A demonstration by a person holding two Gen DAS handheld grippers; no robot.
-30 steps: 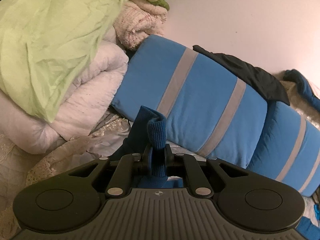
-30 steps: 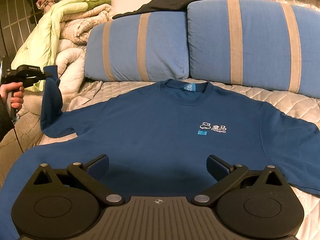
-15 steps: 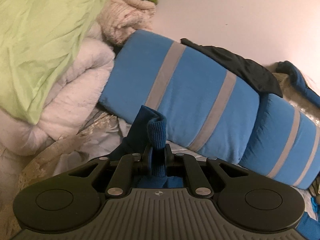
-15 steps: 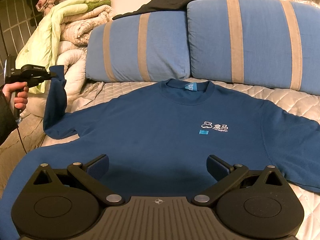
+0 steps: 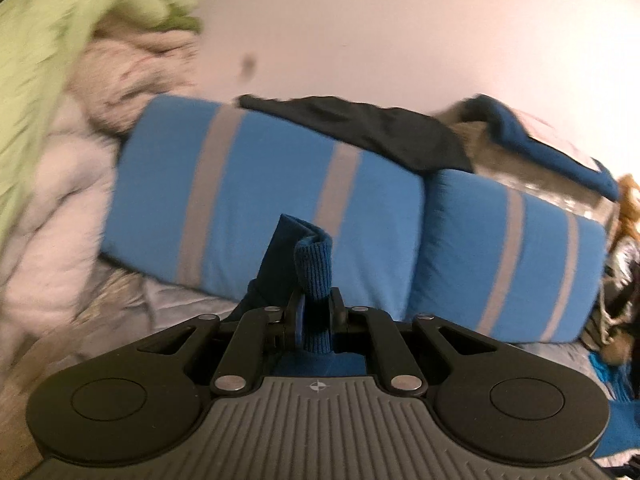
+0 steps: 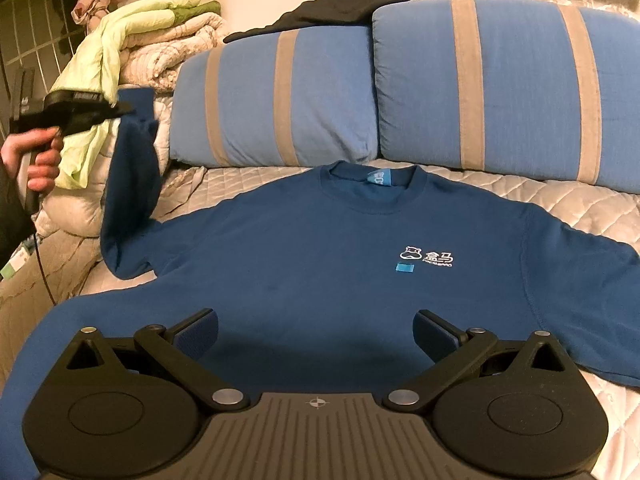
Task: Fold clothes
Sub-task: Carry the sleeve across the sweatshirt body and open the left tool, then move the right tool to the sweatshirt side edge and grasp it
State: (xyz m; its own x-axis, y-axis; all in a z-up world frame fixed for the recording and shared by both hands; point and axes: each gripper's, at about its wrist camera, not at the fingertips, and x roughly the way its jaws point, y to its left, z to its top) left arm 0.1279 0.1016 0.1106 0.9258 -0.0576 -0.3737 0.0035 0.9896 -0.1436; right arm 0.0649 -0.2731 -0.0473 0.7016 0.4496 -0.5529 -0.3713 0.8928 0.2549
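A dark blue sweatshirt lies face up on the quilted bed, collar toward the pillows, with a white logo on its chest. My left gripper is shut on the ribbed sleeve cuff and holds it up in the air. In the right wrist view the left gripper shows at the far left, with the sleeve hanging from it above the bed. My right gripper is open and empty, low over the sweatshirt's hem.
Two blue pillows with grey stripes stand along the back of the bed. A black garment lies on top of them. A pile of green and white blankets fills the left side.
My left gripper has lifted the sleeve cuff higher and swung it right, toward the shirt's body. The right gripper has stayed still and open.
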